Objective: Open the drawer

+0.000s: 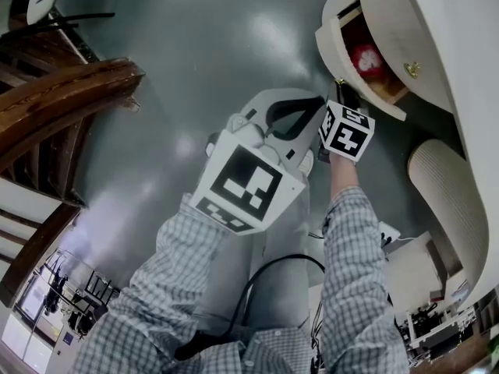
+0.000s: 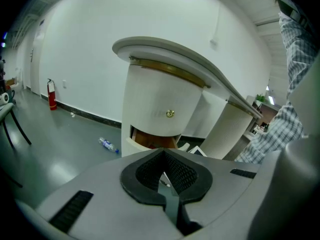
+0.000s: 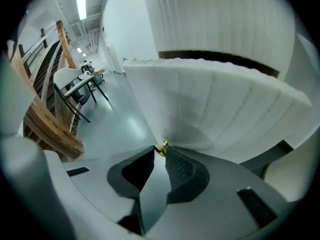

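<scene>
A white rounded cabinet (image 1: pixel 437 29) stands at the upper right. Its lower drawer (image 1: pixel 337 49) is pulled out, with a red thing (image 1: pixel 366 58) inside. My right gripper (image 1: pixel 341 93) is at the drawer's curved front (image 3: pixel 220 109), shut on its small brass knob (image 3: pixel 162 147). The left gripper (image 1: pixel 312 109) hovers just left of the right one, apart from the drawer, its jaws together on nothing. From the left gripper view, the gripper (image 2: pixel 164 153) faces the cabinet, where the open drawer (image 2: pixel 145 140) shows below a shut one with a brass knob (image 2: pixel 170 114).
A dark wooden stair rail (image 1: pixel 54 107) runs along the left over the grey floor (image 1: pixel 195 53). A plastic bottle (image 2: pixel 107 145) lies on the floor near the cabinet, and a fire extinguisher (image 2: pixel 51 94) stands by the wall. Chairs (image 3: pixel 75 86) stand further back.
</scene>
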`<action>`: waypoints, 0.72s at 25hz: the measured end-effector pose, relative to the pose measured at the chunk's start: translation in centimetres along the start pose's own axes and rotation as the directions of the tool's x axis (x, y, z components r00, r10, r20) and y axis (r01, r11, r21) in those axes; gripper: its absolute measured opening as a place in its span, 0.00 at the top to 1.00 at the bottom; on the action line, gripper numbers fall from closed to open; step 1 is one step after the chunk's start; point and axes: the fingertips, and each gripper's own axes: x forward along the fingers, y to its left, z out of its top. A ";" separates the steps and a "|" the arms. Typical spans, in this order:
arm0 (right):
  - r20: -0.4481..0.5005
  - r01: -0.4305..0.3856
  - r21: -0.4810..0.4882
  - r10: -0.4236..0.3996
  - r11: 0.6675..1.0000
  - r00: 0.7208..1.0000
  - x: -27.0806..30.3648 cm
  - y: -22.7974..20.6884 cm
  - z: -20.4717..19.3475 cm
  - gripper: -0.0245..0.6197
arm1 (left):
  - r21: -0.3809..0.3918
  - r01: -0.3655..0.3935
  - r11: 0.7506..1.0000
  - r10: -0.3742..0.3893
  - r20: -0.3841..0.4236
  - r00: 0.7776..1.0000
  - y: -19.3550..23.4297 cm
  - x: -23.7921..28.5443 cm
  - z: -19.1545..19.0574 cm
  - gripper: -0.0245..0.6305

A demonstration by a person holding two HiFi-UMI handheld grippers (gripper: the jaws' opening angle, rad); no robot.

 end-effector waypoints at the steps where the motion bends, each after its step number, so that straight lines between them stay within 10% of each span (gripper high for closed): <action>1: -0.002 -0.004 0.004 0.004 1.000 1.000 -0.2 0.6 -0.4 0.87 | 0.003 0.002 1.000 -0.002 0.000 1.000 0.0 -0.1 0.0 0.96; 18: -0.045 -0.012 0.029 0.014 1.000 0.999 -2.8 6.2 -6.0 0.87 | 0.020 0.021 1.000 -0.021 -0.027 0.999 0.0 -3.0 -2.2 0.96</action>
